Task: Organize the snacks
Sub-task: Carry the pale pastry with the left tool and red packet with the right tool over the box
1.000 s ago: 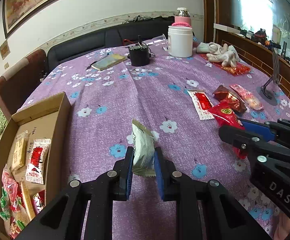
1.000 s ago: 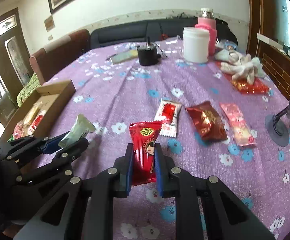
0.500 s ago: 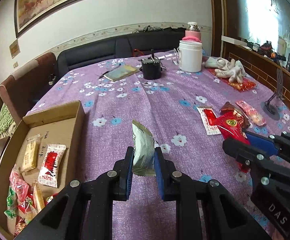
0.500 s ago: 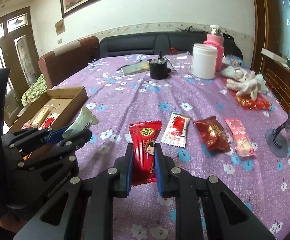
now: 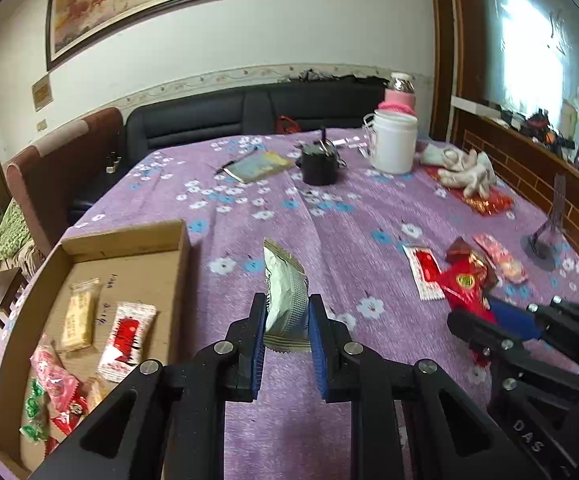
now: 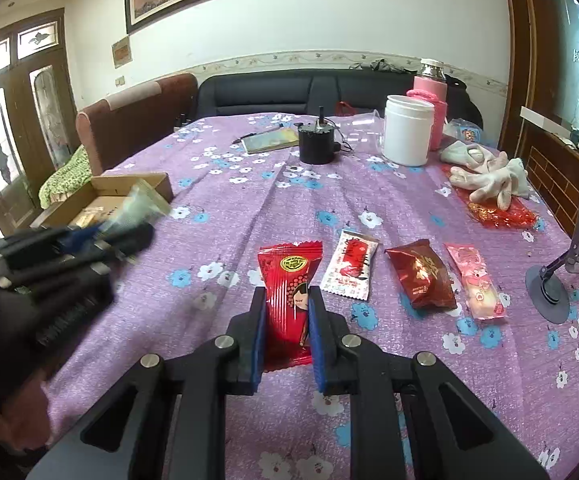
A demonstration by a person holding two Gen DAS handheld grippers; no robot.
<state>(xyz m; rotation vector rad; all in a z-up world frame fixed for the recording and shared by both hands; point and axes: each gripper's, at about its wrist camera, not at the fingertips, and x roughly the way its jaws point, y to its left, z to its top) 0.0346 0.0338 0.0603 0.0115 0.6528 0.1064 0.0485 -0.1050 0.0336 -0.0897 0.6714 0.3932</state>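
Note:
My left gripper [image 5: 287, 320] is shut on a silver-grey snack packet [image 5: 285, 292], held upright above the purple cloth just right of the cardboard box [image 5: 129, 236]. The box holds several snacks, among them a white-and-red packet [image 5: 127, 340]. My right gripper [image 6: 287, 320] is shut on a red snack packet [image 6: 289, 284] and holds it above the table. A white-and-red packet [image 6: 351, 264], a dark red packet [image 6: 423, 276] and a pink packet [image 6: 475, 280] lie on the cloth to its right. The left gripper shows blurred at the left of the right wrist view [image 6: 101, 232].
At the far end stand a black pot [image 5: 319, 162], a white jar [image 5: 393, 144], a pink flask [image 5: 399, 96] and a notebook [image 5: 259, 166]. White gloves [image 6: 485, 176] lie on a red wrapper at the right. A grey phone stand [image 6: 561, 276] stands near the right edge.
Both grippers have risen and pulled back with their packets still gripped. The left gripper has moved left toward the box, which now shows larger in its view.

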